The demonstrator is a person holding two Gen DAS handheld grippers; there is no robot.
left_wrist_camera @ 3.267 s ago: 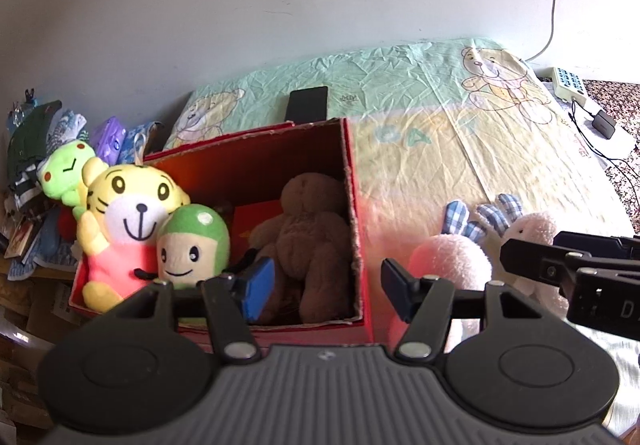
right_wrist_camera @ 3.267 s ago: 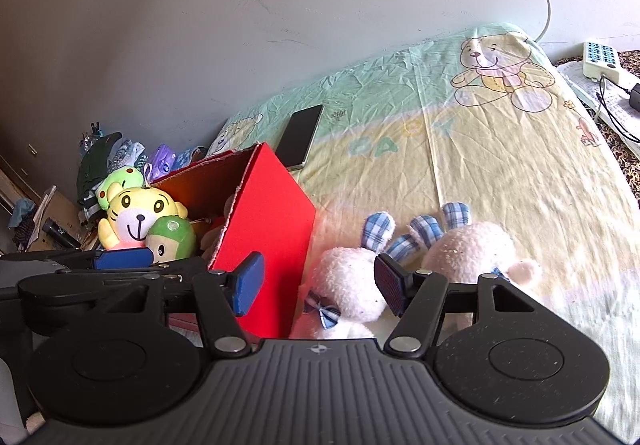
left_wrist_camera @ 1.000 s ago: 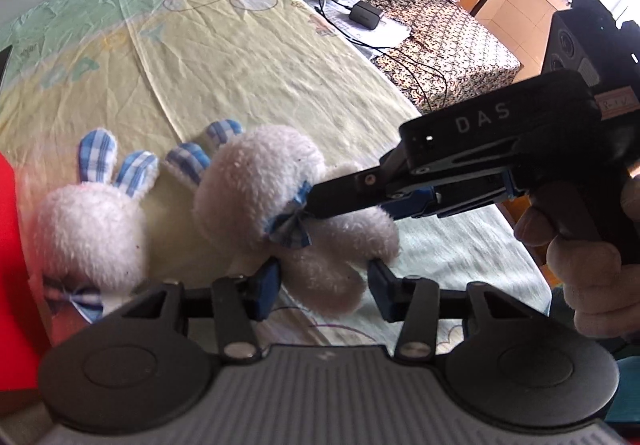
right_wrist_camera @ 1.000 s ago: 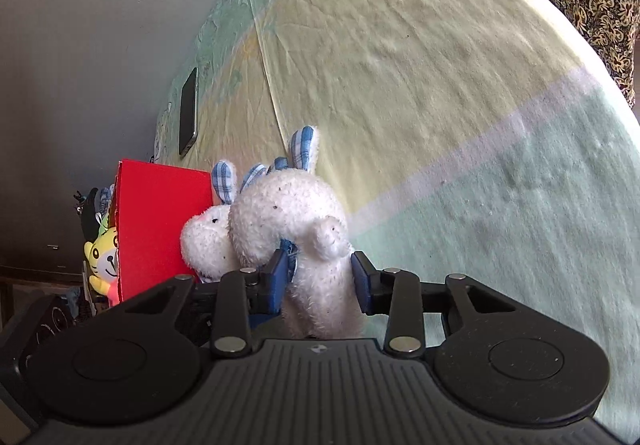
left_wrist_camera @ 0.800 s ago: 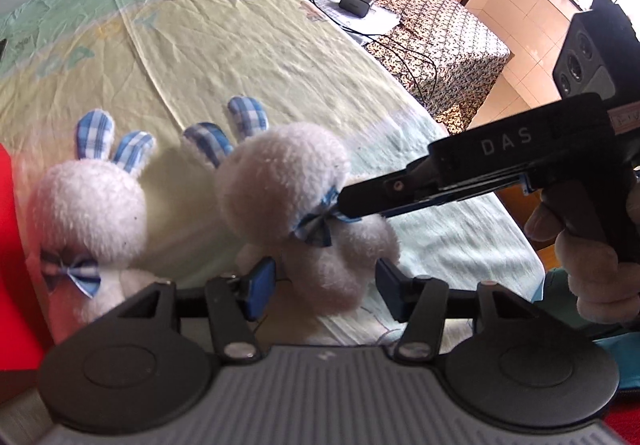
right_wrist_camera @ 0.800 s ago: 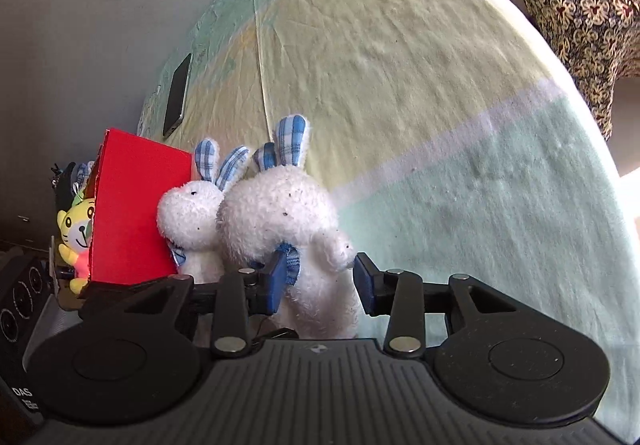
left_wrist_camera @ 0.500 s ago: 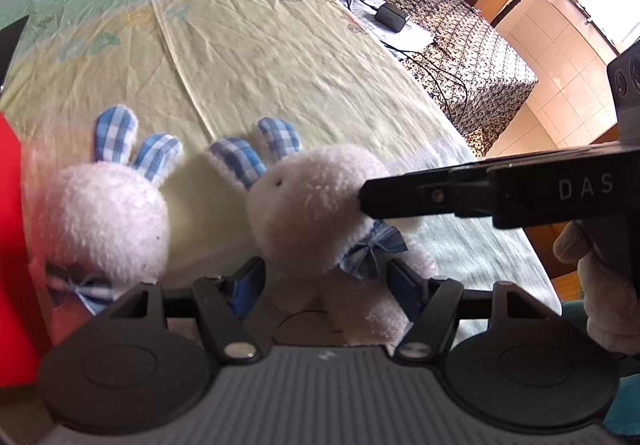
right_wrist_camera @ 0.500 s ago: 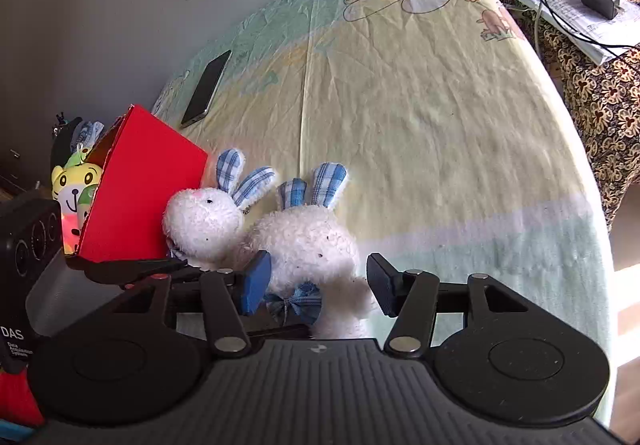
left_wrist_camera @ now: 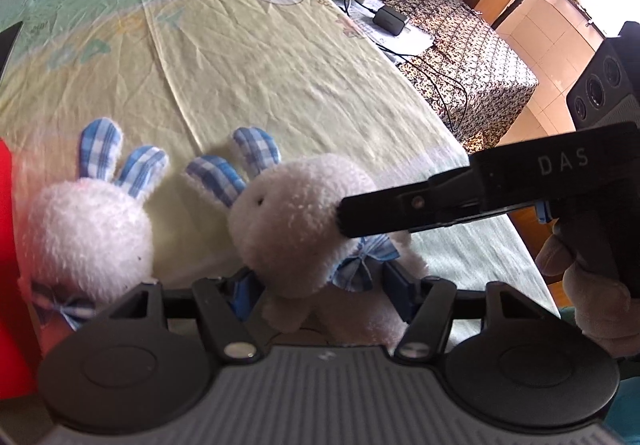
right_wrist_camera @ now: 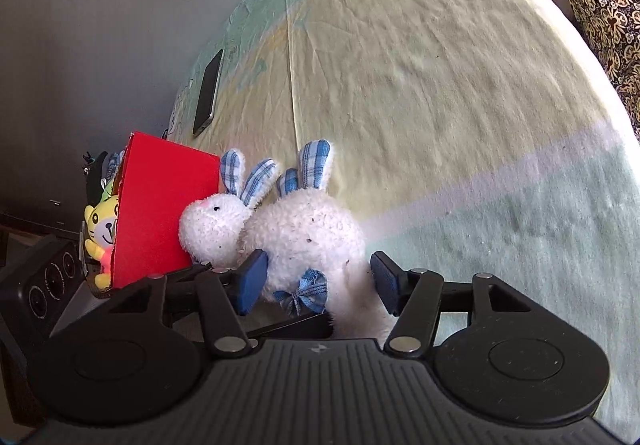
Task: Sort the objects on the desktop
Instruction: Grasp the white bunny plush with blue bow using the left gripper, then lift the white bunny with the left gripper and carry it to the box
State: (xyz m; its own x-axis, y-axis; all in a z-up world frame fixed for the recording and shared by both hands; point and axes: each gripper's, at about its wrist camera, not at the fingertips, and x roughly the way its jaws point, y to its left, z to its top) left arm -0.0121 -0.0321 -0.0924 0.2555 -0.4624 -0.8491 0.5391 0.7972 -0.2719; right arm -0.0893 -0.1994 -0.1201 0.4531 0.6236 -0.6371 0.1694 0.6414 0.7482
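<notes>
Two white fluffy plush rabbits with blue checked ears are seen near the front edge of the bed, on a pale yellow and green cartoon-print sheet [right_wrist_camera: 420,93]. The nearer plush rabbit with the blue bow [left_wrist_camera: 296,229] sits between the spread blue-padded fingers of the left gripper [left_wrist_camera: 320,287], whose pads flank its lower body without visibly pressing it; the jaws are held wide, presumably so that the soft body can be enclosed before closing. From the side, the right gripper [right_wrist_camera: 314,281] is likewise spread around the same rabbit [right_wrist_camera: 304,233], its pads standing just beside the body at the level of the bow. In the left wrist view one black finger of the right gripper [left_wrist_camera: 400,213] is seen reaching across to the rabbit's cheek, with the person's hand [left_wrist_camera: 588,297] on its handle at the right.

The second plush rabbit [left_wrist_camera: 88,233] stands touching the first, and leans against the outer wall of the red cardboard box [right_wrist_camera: 160,213] at the left end of the bed. A yellow tiger plush toy [right_wrist_camera: 100,229] is already lodged there, which suggests that the box is the collecting place. A black phone [right_wrist_camera: 208,93] lies well apart, toward the far edge by the wall.

A double approach is judged to be under way, though no grip has been made yet.
</notes>
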